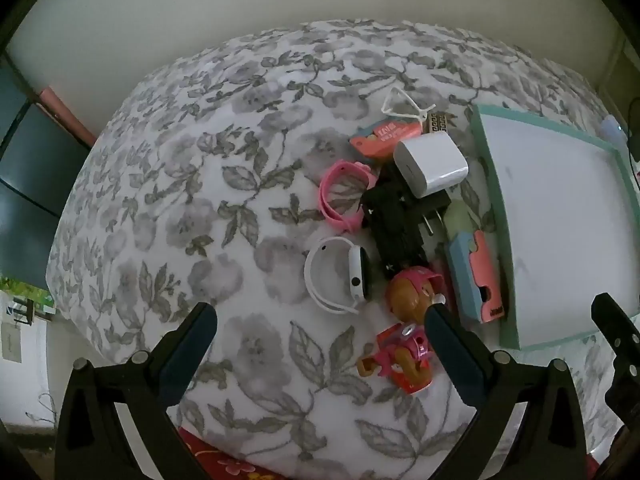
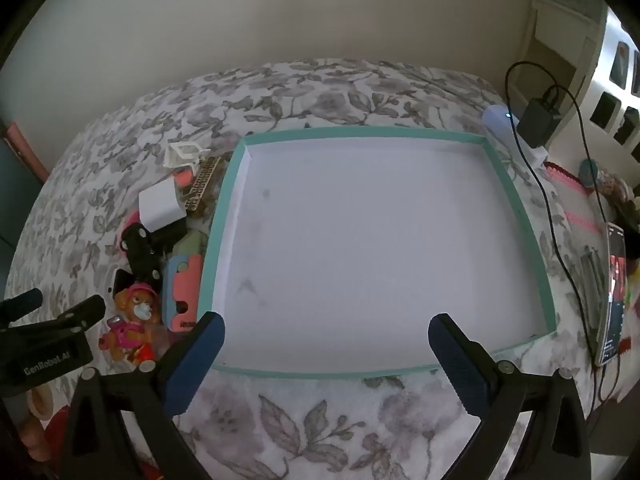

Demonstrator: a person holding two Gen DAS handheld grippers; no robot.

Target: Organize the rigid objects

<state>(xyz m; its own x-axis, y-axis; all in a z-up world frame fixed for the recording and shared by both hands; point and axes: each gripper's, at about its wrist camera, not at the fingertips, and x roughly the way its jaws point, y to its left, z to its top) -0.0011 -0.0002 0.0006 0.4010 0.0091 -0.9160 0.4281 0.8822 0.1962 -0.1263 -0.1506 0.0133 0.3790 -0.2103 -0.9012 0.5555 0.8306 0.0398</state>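
A heap of small objects lies on the floral cloth left of a shallow white tray with a teal rim (image 1: 490, 184) (image 2: 360, 133), which holds nothing. The heap has a white smartwatch (image 1: 340, 276), a pink watch band (image 1: 344, 196), a white charger cube (image 1: 432, 164) (image 2: 160, 204), a black plug adaptor (image 1: 396, 224) (image 2: 142, 252), a blue-and-pink case (image 1: 476, 276) (image 2: 182, 288) and a pink toy dog (image 1: 408, 336) (image 2: 134, 320). My left gripper (image 1: 320, 314) hangs open above the watch and the dog, holding nothing. My right gripper (image 2: 326, 320) hangs open over the tray's near edge.
An orange card (image 1: 388, 136), a white clip (image 1: 400, 104) and a brown comb-like piece (image 2: 204, 184) lie at the heap's far end. To the tray's right are a phone (image 2: 612, 292), a black charger (image 2: 536, 120) with its cable, and a white device (image 2: 498, 118).
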